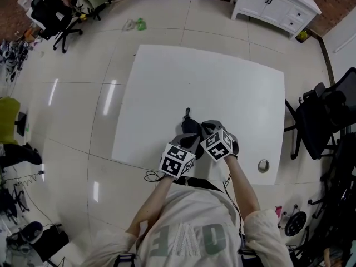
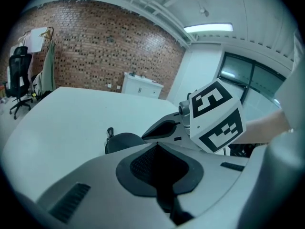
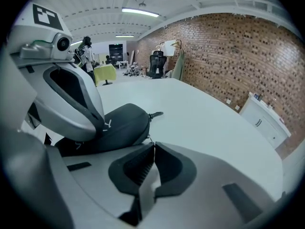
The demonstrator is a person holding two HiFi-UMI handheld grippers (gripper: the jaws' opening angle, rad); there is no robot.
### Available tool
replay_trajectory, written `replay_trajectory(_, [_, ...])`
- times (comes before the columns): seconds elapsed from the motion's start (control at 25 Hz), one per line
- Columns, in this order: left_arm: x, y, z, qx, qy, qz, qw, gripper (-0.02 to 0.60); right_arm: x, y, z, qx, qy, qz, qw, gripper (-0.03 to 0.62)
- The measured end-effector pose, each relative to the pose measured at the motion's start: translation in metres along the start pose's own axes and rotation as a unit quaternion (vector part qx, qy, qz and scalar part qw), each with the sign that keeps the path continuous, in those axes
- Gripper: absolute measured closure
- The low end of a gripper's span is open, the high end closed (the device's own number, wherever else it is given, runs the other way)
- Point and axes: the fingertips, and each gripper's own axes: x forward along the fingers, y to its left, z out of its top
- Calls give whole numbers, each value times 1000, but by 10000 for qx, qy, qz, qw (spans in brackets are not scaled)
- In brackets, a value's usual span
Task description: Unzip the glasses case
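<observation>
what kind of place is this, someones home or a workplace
Most likely an office or lab workspace, not a home: rolling office chairs near a white table, a tiled floor, and long ceiling strip lights in a big room with a brick wall.

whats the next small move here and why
Probably draw the right tool slowly along the seam of the glasses case. Its jaws look shut on the zipper pull, the left tool seems to grip the case, and the case looks zipped.
</observation>
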Motion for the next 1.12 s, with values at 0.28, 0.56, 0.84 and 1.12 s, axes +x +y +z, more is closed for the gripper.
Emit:
replay_trajectory(0.28, [-21, -22, -6, -507, -108, -257, 9983, 577, -11, -4, 0, 353, -153, -274, 9989, 594])
replay_trajectory(0.56, [-14, -43, -52, -375, 559, -312, 9972, 577, -33, 0, -22, 654, -108, -546, 9963, 594])
replay_trajectory(0.84, [-25, -2, -49, -365, 429, 189, 9982, 577, -69, 40, -58, 875, -13, -550, 9946, 594])
replay_trajectory(1.12, [-20, 14, -13, 54, 181, 476, 9987, 577, -73, 94, -62, 943, -18, -372, 9948, 594])
